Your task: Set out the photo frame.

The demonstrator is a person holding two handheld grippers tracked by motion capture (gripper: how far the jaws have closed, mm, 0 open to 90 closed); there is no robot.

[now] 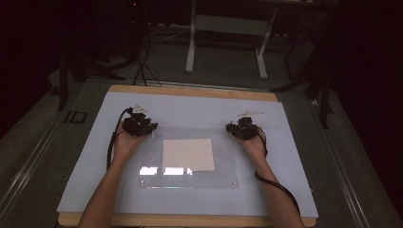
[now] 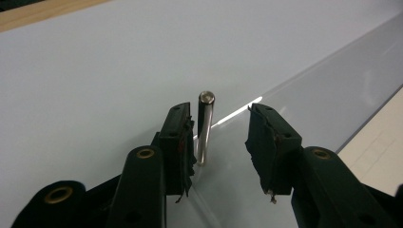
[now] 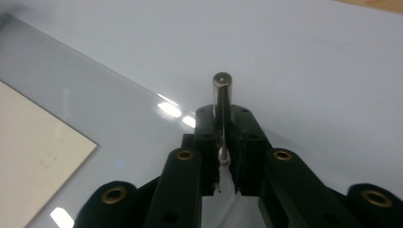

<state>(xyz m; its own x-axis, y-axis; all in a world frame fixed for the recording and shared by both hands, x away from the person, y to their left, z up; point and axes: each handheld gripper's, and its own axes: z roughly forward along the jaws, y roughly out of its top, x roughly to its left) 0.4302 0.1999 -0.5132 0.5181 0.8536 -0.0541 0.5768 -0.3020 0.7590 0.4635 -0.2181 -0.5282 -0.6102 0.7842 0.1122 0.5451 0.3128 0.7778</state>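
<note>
left hand-held gripper (image 2: 218, 142): jaws apart, a metal pin (image 2: 205, 127) between them, just beside the left pad, clear gap to the right pad; cannot tell if the left pad touches it
left pin: upright, foot at the near-left corner edge of the clear plate (image 1: 223, 171)
right hand-held gripper (image 3: 223, 156): jaws clamped together on a second metal pin (image 3: 221, 102); pin top sticks up past the jaw tips
right pin: upright at the plate's other far corner
clear plate: flat, see-through sheet lying mid-counter, small fasteners at its near corners, light glare along the near-left part
paper (image 1: 188, 154): cream square lying at the plate's middle, between the two hands
counter (image 1: 190, 91): wood top, pale blue mat (image 1: 199, 111) covering most of it, wood strip showing at far and near edges
room: dim, dark floor with cables, a white table frame (image 1: 191, 42) standing beyond the counter
hands: forearms in from the bottom, one at each far corner of the plate
</note>
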